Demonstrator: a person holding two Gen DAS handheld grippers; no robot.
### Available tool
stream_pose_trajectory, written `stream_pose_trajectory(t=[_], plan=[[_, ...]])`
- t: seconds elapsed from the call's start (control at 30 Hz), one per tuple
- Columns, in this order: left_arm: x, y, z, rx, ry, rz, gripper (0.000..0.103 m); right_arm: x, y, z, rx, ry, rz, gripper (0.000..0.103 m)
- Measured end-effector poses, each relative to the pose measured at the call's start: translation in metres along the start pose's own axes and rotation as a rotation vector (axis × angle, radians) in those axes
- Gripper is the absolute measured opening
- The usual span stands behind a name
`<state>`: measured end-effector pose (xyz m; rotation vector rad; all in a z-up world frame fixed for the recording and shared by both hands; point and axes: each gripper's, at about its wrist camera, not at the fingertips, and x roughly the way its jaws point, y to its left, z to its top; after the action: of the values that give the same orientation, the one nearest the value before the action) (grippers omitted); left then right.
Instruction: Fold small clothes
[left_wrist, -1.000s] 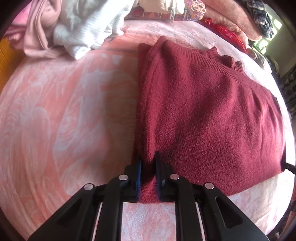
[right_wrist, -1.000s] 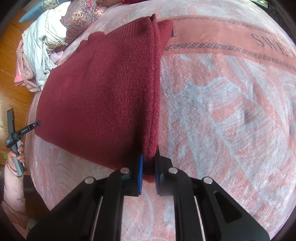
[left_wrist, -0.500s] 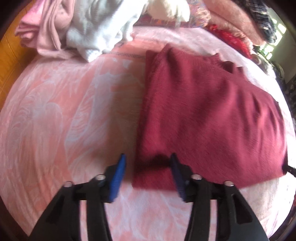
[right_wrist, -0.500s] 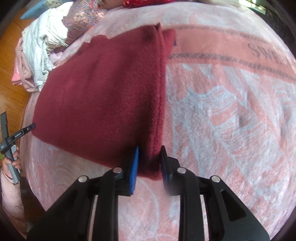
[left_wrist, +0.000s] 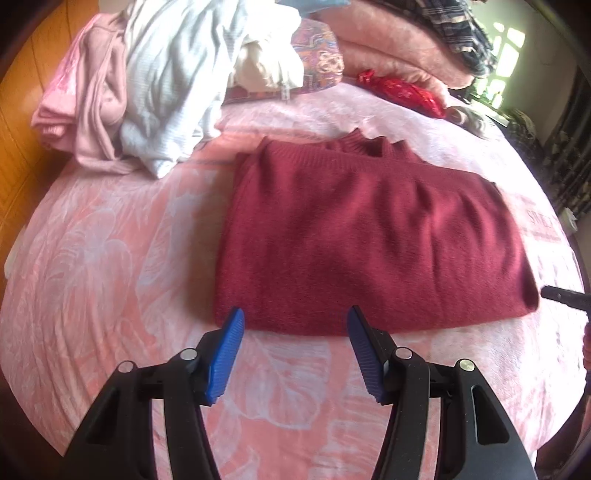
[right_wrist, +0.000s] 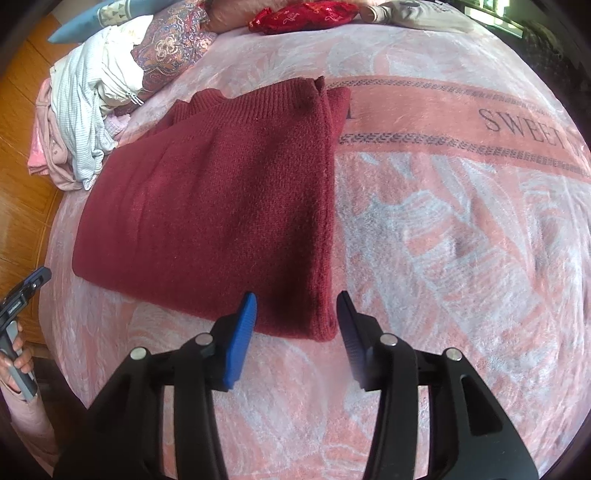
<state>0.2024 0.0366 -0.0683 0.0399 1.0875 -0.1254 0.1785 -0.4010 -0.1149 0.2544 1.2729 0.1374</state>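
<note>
both pairs of jaws have let go and lifted, left gripper (left_wrist: 294, 326) open, right gripper (right_wrist: 296, 309) opening, empty above the near edge of the folded sweater (left_wrist: 369, 236) mid-frame on the blanket (left_wrist: 110, 258); backing straight off should keep the fold neat.

The pink blanket (right_wrist: 461, 229) bears the word "SWEET" on its salmon band

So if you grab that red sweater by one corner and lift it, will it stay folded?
Probably not. The red sweater is soft knit in loose stacked layers, so it would likely flop open and dangle. It looks thick, so probably a bit heavy for its size. Its fuzzy surface on the plush blanket suggests it would drag rather than slide.
</note>
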Motion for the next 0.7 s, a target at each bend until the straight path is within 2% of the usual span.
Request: stream_pose_trajectory(t=[0.17, 0.47, 0.7], plan=[[0.005, -0.007, -0.002, 0.021, -0.008, -0.001, 0.059, 0.011, 0.000, 0.005, -0.001, 0.016, -0.009, 0.056], [0.020, -0.002, -0.003, 0.017, -0.004, 0.010, 0.059, 0.050, -0.006, 0.006, 0.032, 0.077, -0.014, 0.057], [0.042, 0.007, -0.001, 0.007, 0.023, 0.015, 0.059, 0.055, -0.004, 0.006, 0.021, 0.082, -0.027, 0.057]])
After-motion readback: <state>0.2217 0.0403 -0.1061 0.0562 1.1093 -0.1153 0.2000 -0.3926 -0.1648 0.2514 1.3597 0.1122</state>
